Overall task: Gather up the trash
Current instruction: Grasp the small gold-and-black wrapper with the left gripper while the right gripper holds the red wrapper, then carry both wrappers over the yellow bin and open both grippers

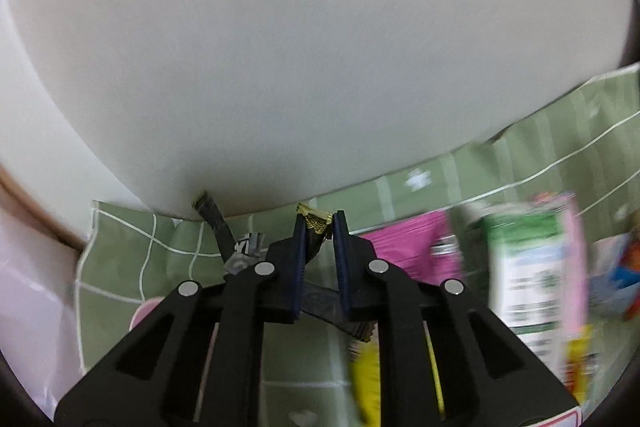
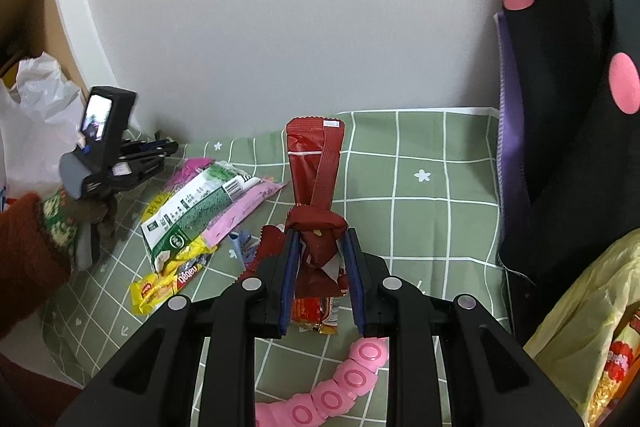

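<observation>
My left gripper (image 1: 319,227) is shut on a small black and gold wrapper (image 1: 314,218), whose gold edge spans the gap between the blue pads, close to the white wall. In the right wrist view the left gripper (image 2: 170,148) is at the far left, held by a hand in a brown sleeve (image 2: 28,251). My right gripper (image 2: 321,233) is shut on a knotted dark red wrapper (image 2: 316,155) that stands up over the green checked cloth (image 2: 432,187). A pile of green, white, pink and yellow wrappers (image 2: 192,211) lies between the two grippers.
A white plastic bag (image 2: 36,115) sits at the left edge. Black fabric with pink dots (image 2: 560,67) and a yellow plastic bag (image 2: 592,327) fill the right side. A pink ringed strip (image 2: 352,375) lies under my right gripper. A black strip (image 1: 214,223) lies by the wall.
</observation>
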The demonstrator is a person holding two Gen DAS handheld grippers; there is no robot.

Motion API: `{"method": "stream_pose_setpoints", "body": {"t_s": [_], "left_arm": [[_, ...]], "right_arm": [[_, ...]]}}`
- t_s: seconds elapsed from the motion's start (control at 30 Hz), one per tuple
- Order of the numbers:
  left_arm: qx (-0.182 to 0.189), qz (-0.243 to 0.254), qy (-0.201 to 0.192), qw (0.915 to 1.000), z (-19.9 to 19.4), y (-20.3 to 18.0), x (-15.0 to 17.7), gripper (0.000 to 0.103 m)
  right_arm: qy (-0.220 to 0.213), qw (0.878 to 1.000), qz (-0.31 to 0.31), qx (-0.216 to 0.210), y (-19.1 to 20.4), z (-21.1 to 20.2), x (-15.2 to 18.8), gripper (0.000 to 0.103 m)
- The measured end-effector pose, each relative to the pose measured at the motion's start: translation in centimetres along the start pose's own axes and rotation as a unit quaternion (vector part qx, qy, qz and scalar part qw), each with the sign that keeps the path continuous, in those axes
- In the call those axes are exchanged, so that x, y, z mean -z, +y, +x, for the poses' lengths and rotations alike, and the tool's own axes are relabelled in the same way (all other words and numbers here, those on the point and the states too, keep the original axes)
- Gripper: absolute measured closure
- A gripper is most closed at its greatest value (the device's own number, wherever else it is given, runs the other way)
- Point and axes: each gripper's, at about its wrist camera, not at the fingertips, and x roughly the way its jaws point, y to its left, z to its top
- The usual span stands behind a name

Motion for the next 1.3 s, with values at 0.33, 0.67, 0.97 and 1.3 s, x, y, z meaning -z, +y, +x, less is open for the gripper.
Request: {"method": "stream_pose_setpoints", "body": {"t_s": [0.33,0.67,0.97,1.3], "left_arm": [[0.162,0.01,-0.074,0.9839,-9.7,-6.7,-1.3,0.09],[0.315,0.075,-0.11,0.9399,-16.6,-19.6,-3.8,0.09],[0.43,0.122,-0.124,0.8859,-21.0,-26.5,-7.3,0.09],[0.553,0.152,-0.097,0.8136,-25.0,-34.0,-8.4,0.09]], "right_arm": [[-0.024,0.996,0.029,0.078,-1.7,-3.9,-0.1,0.081],[-0.067,0.977,0.091,0.183,-5.8,-11.5,1.2,0.081],[-0.107,0.947,0.14,0.27,-9.5,-19.0,2.9,0.081],[-0.113,0.912,0.2,0.34,-14.0,-25.4,7.3,0.081]]}}
